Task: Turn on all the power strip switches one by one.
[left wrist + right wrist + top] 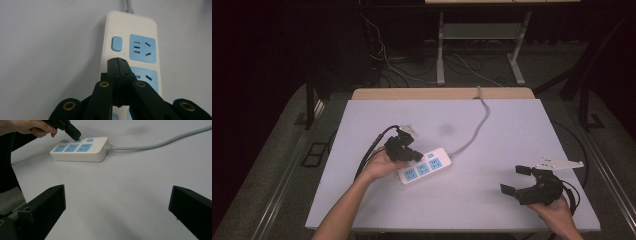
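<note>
A white power strip [424,166] with blue sockets lies left of the table's middle, and its grey cable [477,125] runs off to the far edge. My left gripper [411,153] is shut with nothing in it, its tips low over the strip's near end. In the left gripper view the closed tips [117,61] sit just short of the blue switch [116,43], beside a socket [142,48]. My right gripper [514,179] stands open and empty near the table's front right. Its view shows the strip [80,150] far off beyond its spread jaws [117,207].
The pale table top [502,135] has a wooden strip along its far edge [442,93]. Behind it stand a desk frame [441,45] and loose floor cables [387,60]. Metal rails [287,180] run along the floor on the left.
</note>
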The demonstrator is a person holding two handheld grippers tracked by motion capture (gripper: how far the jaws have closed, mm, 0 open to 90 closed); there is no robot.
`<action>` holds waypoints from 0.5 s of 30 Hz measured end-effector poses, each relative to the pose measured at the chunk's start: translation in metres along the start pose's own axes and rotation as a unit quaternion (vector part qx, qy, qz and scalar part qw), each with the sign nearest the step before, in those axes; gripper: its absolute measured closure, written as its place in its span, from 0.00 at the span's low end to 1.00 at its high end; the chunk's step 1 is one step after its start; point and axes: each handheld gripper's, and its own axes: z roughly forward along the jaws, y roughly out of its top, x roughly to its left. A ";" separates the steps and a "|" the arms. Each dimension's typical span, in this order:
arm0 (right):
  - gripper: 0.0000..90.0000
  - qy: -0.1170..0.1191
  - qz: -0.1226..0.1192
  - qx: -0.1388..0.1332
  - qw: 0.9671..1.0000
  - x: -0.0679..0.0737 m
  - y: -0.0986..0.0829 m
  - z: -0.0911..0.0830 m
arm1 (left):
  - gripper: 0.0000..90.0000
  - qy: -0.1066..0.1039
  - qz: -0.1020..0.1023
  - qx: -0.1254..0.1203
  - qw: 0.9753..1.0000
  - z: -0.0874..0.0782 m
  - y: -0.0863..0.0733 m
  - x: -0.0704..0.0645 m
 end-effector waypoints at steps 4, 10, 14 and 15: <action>0.01 -0.001 0.000 -0.001 1.000 0.000 0.000 -0.001 | 1.00 -0.007 -0.010 -0.006 1.000 0.001 -0.003 0.002; 0.01 -0.001 0.000 -0.001 1.000 0.000 0.000 0.000 | 1.00 -0.008 -0.006 -0.004 1.000 0.002 -0.003 0.002; 0.01 -0.001 0.000 -0.001 1.000 0.001 -0.001 -0.001 | 1.00 -0.006 -0.007 -0.003 1.000 0.003 -0.004 0.002; 0.01 -0.001 -0.001 -0.001 1.000 0.001 -0.001 -0.001 | 1.00 -0.007 -0.007 -0.004 1.000 0.003 -0.004 0.002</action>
